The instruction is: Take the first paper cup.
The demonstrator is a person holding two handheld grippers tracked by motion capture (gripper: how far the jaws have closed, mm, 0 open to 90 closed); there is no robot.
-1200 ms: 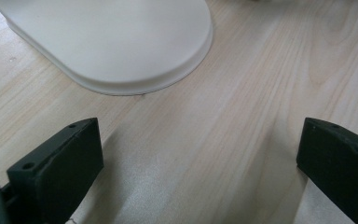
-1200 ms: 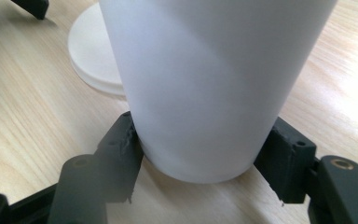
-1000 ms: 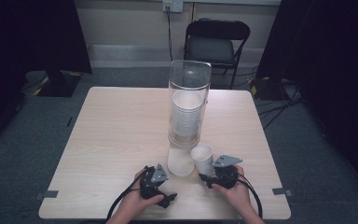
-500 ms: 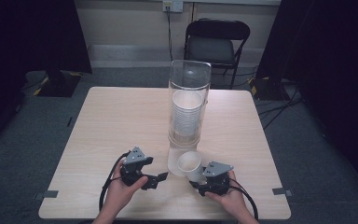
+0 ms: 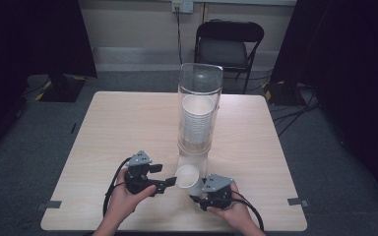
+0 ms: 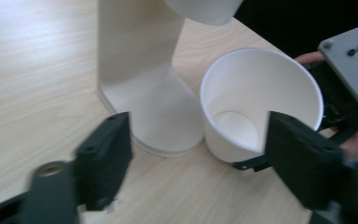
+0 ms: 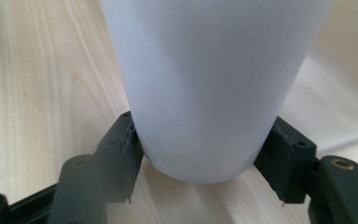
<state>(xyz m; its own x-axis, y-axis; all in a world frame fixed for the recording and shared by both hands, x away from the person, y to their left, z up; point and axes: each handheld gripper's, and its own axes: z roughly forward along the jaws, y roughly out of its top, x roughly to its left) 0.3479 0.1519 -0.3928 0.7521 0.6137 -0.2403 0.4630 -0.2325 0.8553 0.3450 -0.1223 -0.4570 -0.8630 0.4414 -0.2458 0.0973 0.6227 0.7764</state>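
Observation:
A white paper cup [image 5: 188, 176] lies tilted on its side just in front of the clear tube dispenser [image 5: 200, 108], which holds a stack of cups. My right gripper [image 5: 197, 195] is shut on the cup's lower body [image 7: 205, 84], one jaw on each side. The cup's open mouth [image 6: 256, 100] faces my left gripper [image 6: 198, 140]. That gripper [image 5: 165, 175] is open; its jaws have just been closing and do not press on the cup. One jaw sits in front of the rim.
The dispenser's white base [image 6: 149, 102] stands on the wooden table [image 5: 128, 128] right beside the cup. The lowest cup of the stack [image 6: 205, 9] hangs above it. A black folding chair [image 5: 229, 46] stands beyond the far edge.
My right gripper has carried the cup left and toward the near edge, away from under the dispenser. My left gripper rose and shifted left, then stayed, its jaws narrowing.

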